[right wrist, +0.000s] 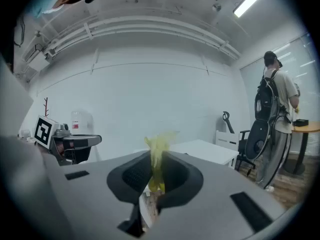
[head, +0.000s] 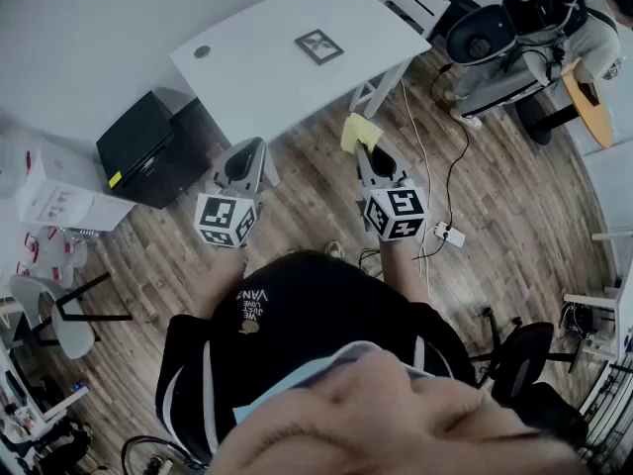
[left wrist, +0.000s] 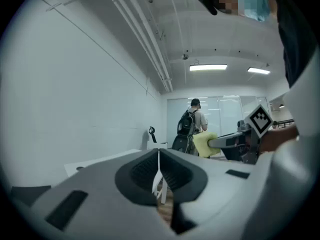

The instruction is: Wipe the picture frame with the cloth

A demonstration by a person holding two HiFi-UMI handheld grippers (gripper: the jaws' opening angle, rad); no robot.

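Two grippers are hanging in front of the person, short of the white desk (head: 247, 72) and above the wooden floor (head: 297, 216). The right gripper (right wrist: 156, 171) is clenching a yellow cloth (right wrist: 159, 146), with a crumpled tuft sticking out past the jaw tips. The left gripper (left wrist: 159, 174) is pressed shut on nothing, its jaws meeting in a thin line. The picture frame (head: 318, 45) is lying flat on the desk, well apart from both grippers, with bare desk all around it.

Judging from this, the wiping is not yet under way, and the step in hand is carrying the cloth to the frame. Doing it well is likely calling for moving closer, so the right gripper is reaching over the frame without stretching. It should then be tilting down so that the cloth, not the hard jaw tips, is meeting the frame's face. The frame is lying loose and is probably going to slide under a sideways stroke. The left gripper could be steadying one edge while the right is making light, overlapping passes. The hold on the cloth is looking narrow, so heavy pressure is risking pulling it free.
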